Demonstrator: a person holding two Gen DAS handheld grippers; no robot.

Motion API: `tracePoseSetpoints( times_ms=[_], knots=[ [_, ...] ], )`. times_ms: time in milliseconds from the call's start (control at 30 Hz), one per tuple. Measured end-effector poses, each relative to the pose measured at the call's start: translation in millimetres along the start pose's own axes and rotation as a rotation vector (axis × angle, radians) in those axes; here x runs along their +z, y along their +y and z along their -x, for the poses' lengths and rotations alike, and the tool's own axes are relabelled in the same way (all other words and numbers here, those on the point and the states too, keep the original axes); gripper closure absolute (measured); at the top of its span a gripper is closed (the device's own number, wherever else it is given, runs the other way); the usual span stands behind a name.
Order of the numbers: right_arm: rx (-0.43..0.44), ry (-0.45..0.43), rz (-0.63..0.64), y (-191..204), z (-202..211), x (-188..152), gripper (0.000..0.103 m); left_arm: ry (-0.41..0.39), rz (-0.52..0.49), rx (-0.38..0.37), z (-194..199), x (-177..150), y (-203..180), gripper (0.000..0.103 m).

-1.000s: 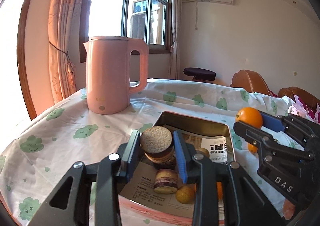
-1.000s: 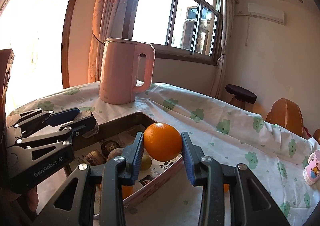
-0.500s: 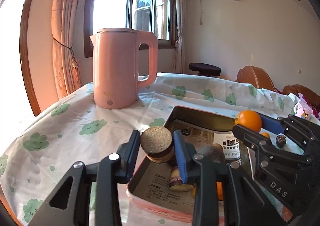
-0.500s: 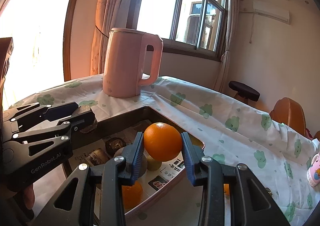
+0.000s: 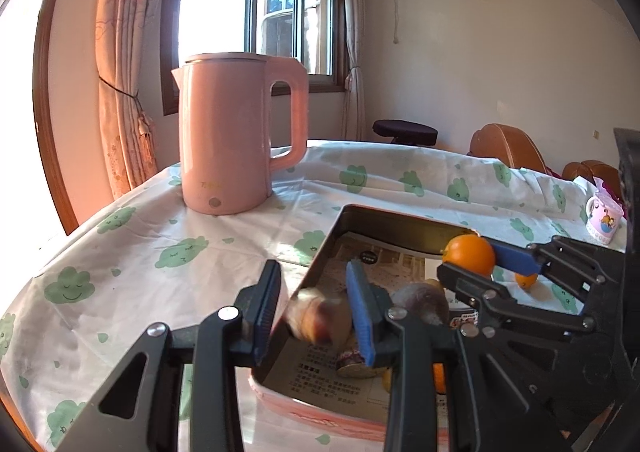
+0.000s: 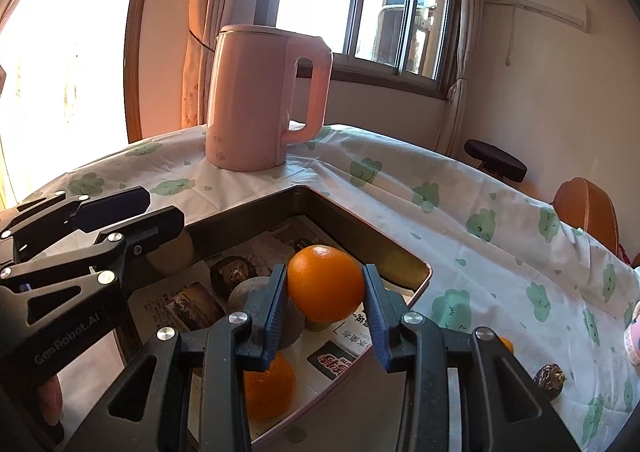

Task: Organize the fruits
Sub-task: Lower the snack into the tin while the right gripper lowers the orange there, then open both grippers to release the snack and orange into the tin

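My left gripper [image 5: 314, 310] is open above the near left corner of the pink metal tray [image 5: 384, 219]. A brown fruit [image 5: 320, 318] is blurred between its fingers, leaning on the right one, loose. My right gripper [image 6: 325, 294] is shut on an orange [image 6: 325, 284] and holds it above the tray [image 6: 248, 209]. The tray, lined with newspaper, holds another orange [image 6: 268, 386], a grey-brown fruit [image 6: 256, 294] and a dark wrinkled fruit [image 6: 233, 272]. The right gripper with its orange [image 5: 470, 254] also shows in the left wrist view.
A pink kettle [image 5: 236, 139] stands behind the tray on the cloud-print tablecloth [image 5: 132, 244]. A small orange [image 5: 526, 280] and a dark fruit [image 6: 551, 379] lie on the cloth right of the tray. A pink cup [image 5: 604, 215] stands far right.
My left gripper has opened and let go of the brown fruit, which now drops blurred toward the tray. Both grippers came lower and closer to the tray. The right still holds its orange.
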State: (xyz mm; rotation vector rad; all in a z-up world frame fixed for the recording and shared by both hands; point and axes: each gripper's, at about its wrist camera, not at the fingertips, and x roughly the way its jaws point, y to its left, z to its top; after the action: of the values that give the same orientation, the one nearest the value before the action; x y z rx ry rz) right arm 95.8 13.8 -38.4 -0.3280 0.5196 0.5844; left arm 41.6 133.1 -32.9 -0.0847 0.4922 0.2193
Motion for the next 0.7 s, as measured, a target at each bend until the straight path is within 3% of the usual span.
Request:
tracePoseSetpoints(
  times_ms=[333,367,433,567,700],
  knots=[
    [0.033,0.027,-0.017,-2.7,-5.6,-2.8,0.061,0.010,-0.020,0.001,-0.4,-0.7,-5.7,0.063],
    [0.032,0.028,-0.014,-2.2,-5.3,-2.7,0.054,0.011,-0.021,0.003,-0.4,-0.8,-6.4,0.057],
    [0.025,0.027,-0.014,-2.0,-4.9,-3.1,0.051,0.006,-0.013,0.005,0.6,-0.9,-5.9,0.053],
    [0.026,0.027,-0.024,-4.6,-3.3,-4.6,0.050,-0.005,0.006,0.002,2.8,-1.5,-4.6,0.035],
    [0.012,0.012,-0.021,-6.2,3.9,-4.8,0.049,-0.013,0.014,-0.014,6.1,-0.5,-6.1,0.027]
  ],
)
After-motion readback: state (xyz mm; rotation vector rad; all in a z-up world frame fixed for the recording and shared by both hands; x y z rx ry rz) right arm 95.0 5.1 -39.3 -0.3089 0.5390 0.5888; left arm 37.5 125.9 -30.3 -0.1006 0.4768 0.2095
